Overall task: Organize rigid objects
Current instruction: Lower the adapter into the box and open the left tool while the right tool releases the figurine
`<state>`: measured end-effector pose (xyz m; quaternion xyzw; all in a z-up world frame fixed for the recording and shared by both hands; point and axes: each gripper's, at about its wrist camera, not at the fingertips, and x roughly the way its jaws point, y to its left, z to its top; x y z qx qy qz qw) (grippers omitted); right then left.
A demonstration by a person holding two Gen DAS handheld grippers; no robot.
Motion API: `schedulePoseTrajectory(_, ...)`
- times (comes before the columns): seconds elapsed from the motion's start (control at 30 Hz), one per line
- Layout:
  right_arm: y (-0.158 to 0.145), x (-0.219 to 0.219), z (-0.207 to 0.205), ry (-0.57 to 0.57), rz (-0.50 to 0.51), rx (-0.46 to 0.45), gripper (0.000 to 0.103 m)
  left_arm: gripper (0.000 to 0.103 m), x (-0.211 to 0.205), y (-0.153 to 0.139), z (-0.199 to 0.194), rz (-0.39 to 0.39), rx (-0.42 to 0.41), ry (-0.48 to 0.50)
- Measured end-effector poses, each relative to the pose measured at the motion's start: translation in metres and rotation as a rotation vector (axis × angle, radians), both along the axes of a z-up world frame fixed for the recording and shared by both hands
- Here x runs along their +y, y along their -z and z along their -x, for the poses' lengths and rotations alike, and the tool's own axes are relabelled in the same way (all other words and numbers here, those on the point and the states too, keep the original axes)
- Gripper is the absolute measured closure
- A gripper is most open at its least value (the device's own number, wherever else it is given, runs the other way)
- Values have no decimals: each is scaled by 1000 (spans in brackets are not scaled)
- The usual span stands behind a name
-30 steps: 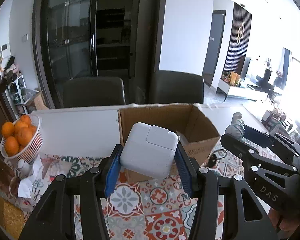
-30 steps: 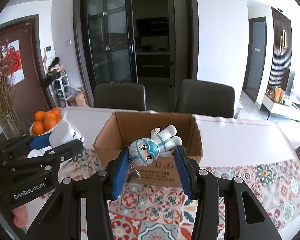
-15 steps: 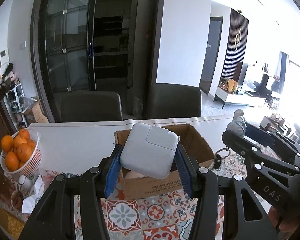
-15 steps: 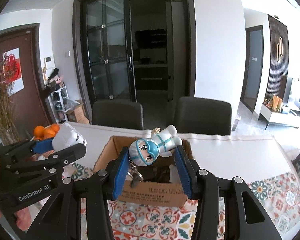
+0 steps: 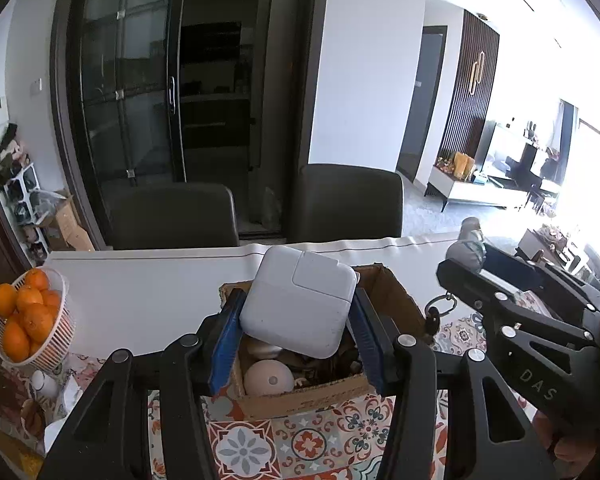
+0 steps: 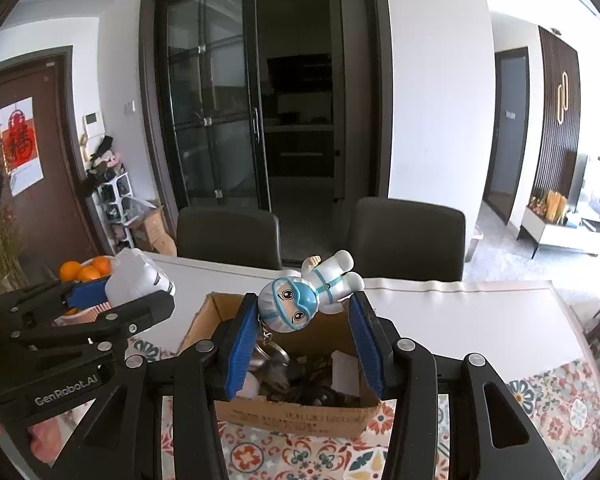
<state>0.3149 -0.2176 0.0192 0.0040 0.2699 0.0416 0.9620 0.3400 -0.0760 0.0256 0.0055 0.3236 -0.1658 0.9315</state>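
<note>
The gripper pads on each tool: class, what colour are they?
Blue pads, on black fingers; clearest in the right wrist view.

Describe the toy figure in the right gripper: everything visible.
The small glossy plastic figurine in a white suit with a blue mask and goggles is clamped between the right gripper's blue-padded fingers. It lies tilted, head toward the left finger and down, limbs up and right. A metal keyring dangles from its head. It hangs above the open brown cardboard box, touching only the pads.
</note>
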Motion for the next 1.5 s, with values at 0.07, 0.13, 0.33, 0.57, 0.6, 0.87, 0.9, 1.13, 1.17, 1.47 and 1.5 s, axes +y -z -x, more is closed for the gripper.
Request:
schedulePoseTrajectory(0.07,3,-4,-11,-6,-18,22,56,51,-3,1,-9,-5,13,2)
schedulePoseTrajectory(0.13,5,-7,-21,-8,-31,44,56,51,-7,3,-16,-15,25,6)
schedulePoseTrajectory(0.33,17,-14,-50,-2,-26,110,56,51,-14,15,-37,-48,60,3)
schedulePoseTrajectory(0.57,38,-21,-82,-10,-30,201,56,51,-21,32,-65,-80,142,6)
schedulePoseTrajectory(0.6,43,-22,-87,-13,-38,223,56,51,-21,35,-68,-77,158,8)
schedulePoseTrajectory(0.87,81,-31,-122,-23,-79,374,56,51,-27,64,-101,-80,289,12)
schedulePoseTrajectory(0.9,84,-31,-125,-25,-79,385,56,51,-28,69,-104,-80,305,7)
schedulePoseTrajectory(1.13,106,-30,-141,-29,-46,467,56,51,-29,99,-118,-91,420,24)
schedulePoseTrajectory(1.17,110,-28,-142,-40,-40,483,56,51,-30,103,-119,-101,433,26)
schedulePoseTrajectory(1.47,132,-18,-140,-115,47,557,56,52,-36,114,-117,-144,453,40)
schedulePoseTrajectory(1.5,132,-18,-141,-116,48,558,56,52,-36,114,-116,-145,449,38)
